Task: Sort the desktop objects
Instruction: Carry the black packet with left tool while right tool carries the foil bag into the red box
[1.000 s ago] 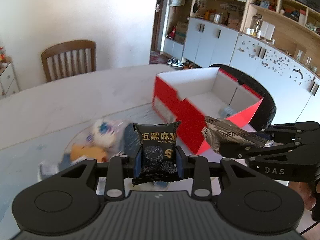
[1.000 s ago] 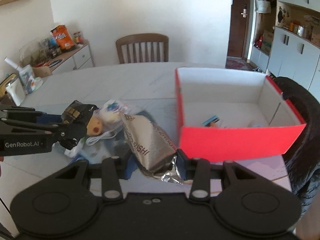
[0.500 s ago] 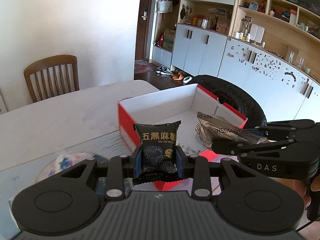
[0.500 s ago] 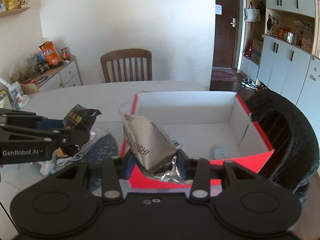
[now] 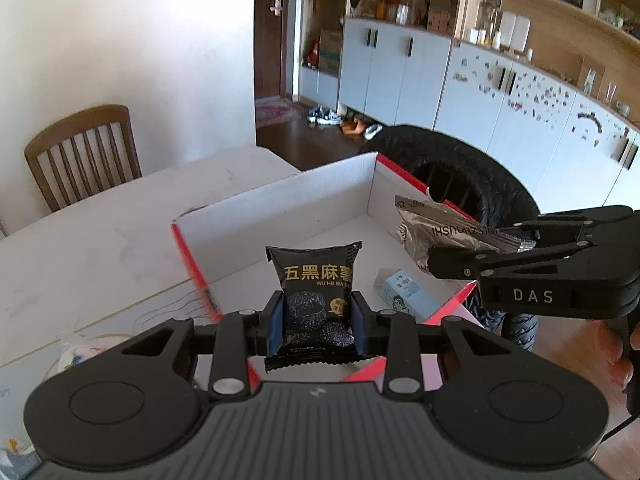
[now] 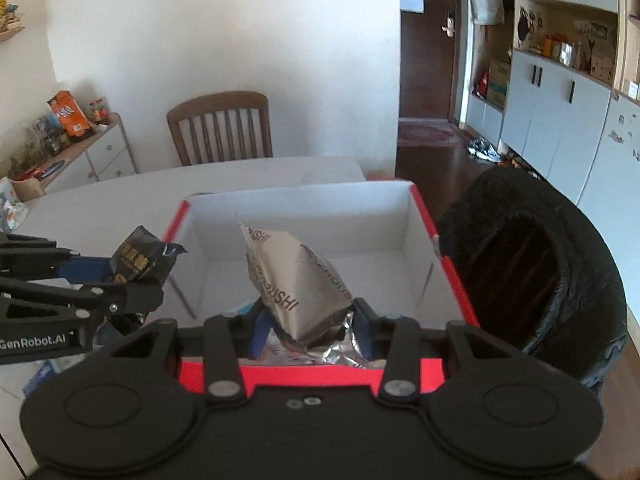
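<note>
While the left gripper (image 5: 316,322) clamps a black snack packet (image 5: 316,284) and the right gripper (image 6: 308,322) a silver pouch (image 6: 298,276) (both over the red box (image 6: 424,220)), release timing matters. Dropped too near the rim, either could fall outside.

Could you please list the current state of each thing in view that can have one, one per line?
left gripper: shut on the black snack packet, held upright over the box.
right gripper: shut on the silver foil packet.
red box: open-topped, a small blue carton lying inside.
door: closed.
</note>
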